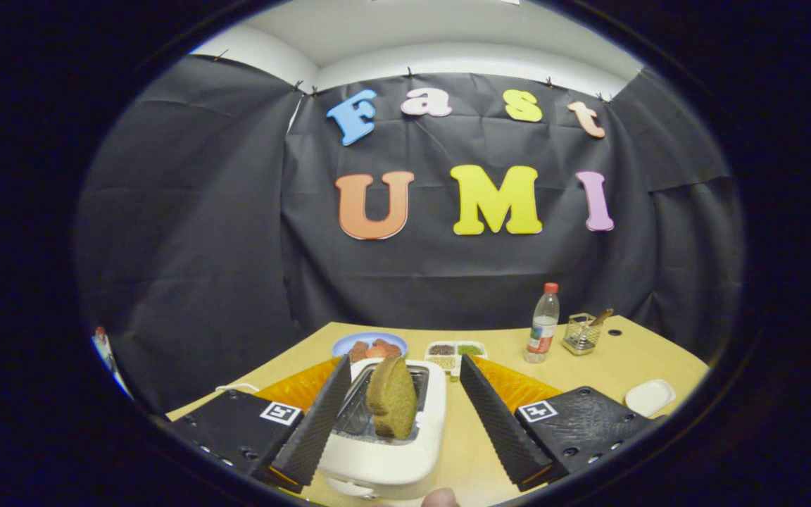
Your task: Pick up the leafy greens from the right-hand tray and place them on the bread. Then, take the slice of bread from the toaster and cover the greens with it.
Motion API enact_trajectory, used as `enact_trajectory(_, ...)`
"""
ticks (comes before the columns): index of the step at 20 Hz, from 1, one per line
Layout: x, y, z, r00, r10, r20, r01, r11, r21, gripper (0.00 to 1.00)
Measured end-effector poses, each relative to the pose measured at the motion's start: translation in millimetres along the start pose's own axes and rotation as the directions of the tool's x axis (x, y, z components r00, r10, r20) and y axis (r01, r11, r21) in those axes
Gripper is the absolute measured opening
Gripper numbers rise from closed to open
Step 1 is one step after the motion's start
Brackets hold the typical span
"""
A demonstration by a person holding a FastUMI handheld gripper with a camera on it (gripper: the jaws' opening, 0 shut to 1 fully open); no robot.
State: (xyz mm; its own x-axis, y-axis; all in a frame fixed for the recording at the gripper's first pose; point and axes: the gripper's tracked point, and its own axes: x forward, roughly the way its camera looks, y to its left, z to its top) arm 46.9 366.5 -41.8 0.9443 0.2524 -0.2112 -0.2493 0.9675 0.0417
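gripper view: wide jaws flanking toaster (384, 429)

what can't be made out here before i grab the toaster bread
- Toaster: its near end is cut off, and the left finger hides part of its side.
- Blue plate: toaster and bread slice cover its near half; the reddish pieces on it can't be identified.
- Divided tray: too small to tell the greens from the other fillings.
- Gripper: open around the slice; contact unclear.
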Motion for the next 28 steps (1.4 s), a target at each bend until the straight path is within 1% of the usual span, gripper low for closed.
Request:
enact_trajectory(2,10,5,-16,0.999,-0.008,-0.051,0.007,1.0,-0.015,0.96)
enact_trajectory(5,22,4,-23,0.996,-0.036,-0.079,0.035,0.999,-0.007,0.96)
enact_trajectory(8,31,4,-30,0.992,-0.058,-0.113,0.06,0.998,0.021,0.87)
enact_trajectory(12,37,6,-43,0.984,-0.054,-0.172,0.064,0.997,0.05,0.51)
enact_trajectory(15,36,0,-42,0.982,-0.068,-0.177,0.083,0.994,0.077,0.25)
enact_trajectory(18,35,0,-33,0.986,-0.051,-0.156,0.067,0.993,0.098,0.11)
enact_trajectory(20,32,-2,-19,0.992,-0.04,-0.119,0.051,0.994,0.094,0.11)
enact_trajectory(21,30,0,-13,0.994,-0.023,-0.107,0.034,0.994,0.106,0.05)
enact_trajectory(26,15,-18,35,1.0,0.004,-0.017,-0.001,0.984,0.176,0.05)
enact_trajectory(28,7,-28,46,1.0,0.012,0.0,-0.012,0.982,0.189,0.04)
